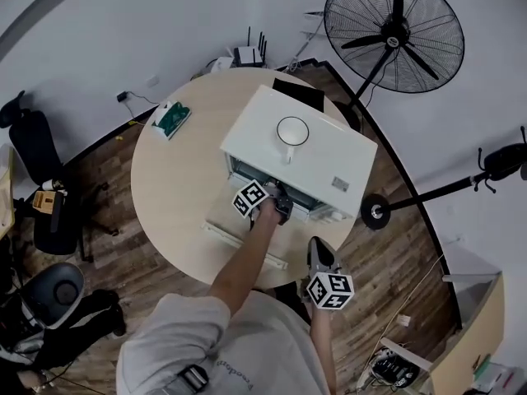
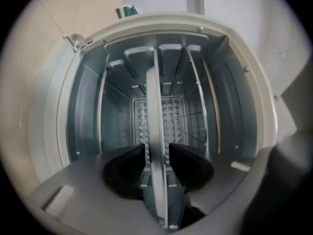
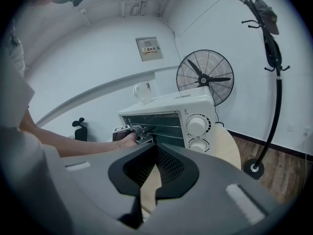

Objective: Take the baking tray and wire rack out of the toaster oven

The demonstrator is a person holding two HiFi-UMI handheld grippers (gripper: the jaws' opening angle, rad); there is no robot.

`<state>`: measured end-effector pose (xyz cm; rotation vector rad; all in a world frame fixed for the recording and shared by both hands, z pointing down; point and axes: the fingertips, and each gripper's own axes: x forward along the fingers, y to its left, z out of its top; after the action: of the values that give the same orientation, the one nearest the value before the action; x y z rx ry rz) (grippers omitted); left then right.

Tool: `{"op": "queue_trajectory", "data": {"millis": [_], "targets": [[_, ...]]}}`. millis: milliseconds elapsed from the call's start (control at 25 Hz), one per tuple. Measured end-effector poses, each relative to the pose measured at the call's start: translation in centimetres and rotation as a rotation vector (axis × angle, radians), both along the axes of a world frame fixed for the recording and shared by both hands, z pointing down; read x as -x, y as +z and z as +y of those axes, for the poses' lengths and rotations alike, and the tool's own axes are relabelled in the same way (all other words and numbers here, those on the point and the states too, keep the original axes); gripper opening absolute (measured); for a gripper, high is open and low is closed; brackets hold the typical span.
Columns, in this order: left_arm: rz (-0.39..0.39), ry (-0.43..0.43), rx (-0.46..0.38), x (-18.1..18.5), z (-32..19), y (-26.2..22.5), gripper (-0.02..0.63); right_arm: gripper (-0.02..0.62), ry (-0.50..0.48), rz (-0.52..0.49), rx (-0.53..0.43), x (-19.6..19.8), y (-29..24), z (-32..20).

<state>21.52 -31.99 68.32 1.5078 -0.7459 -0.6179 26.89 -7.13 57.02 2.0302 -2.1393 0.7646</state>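
**Inspector:** Left side first. State of the tool?

**Assistant:** The left gripper (image 2: pixel 157 149) points level into the mouth of the toaster oven (image 1: pixel 329 159). Its jaws are part open, astride the front rim of the baking tray (image 2: pixel 154 106). A thin gap shows beside the rim, so nothing is gripped yet.

**Inspector:** How will the tray handle?

**Assistant:** In my judgement it is thin sheet metal: stiff, light and smooth, so it may slip at the pads. Take the rim at its middle so it slides out level. The wire rack (image 2: pixel 195 116) sits in a neighbouring slot, close beside the tray. It is light and rigid, and likely to snag on the guides.

**Inspector:** Edges and room?

**Assistant:** The door (image 1: pixel 235 227) lies folded down toward the person, so the tray must clear the side rails and then that edge. There is bare table (image 1: pixel 173 188) left of the oven for setting down. A mug (image 1: pixel 291 131) stands on top, so avoid jolts. The right gripper (image 3: pixel 156 146) is near the table's edge, well apart from the oven, its jaws together and empty.
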Motion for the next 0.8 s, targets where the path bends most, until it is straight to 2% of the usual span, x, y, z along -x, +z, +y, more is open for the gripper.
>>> {"op": "queue_trajectory", "data": {"millis": [360, 560, 800], "targets": [[-0.004, -0.001, 0.055, -0.8, -1.2, 1.1, 0.166, -0.006, -0.027, 0.004, 0.004, 0.4, -0.3, -0.3], [-0.006, 0.008, 0.081, -1.1, -1.2, 1.5, 0.106, -0.006, -0.045, 0.020, -0.012, 0.6, -1.3, -0.6], [-0.029, 0.010, 0.107, -0.7, -0.9, 1.5, 0.095, -0.006, -0.052, -0.014, -0.022, 1.4, -1.1, -1.1]]}}
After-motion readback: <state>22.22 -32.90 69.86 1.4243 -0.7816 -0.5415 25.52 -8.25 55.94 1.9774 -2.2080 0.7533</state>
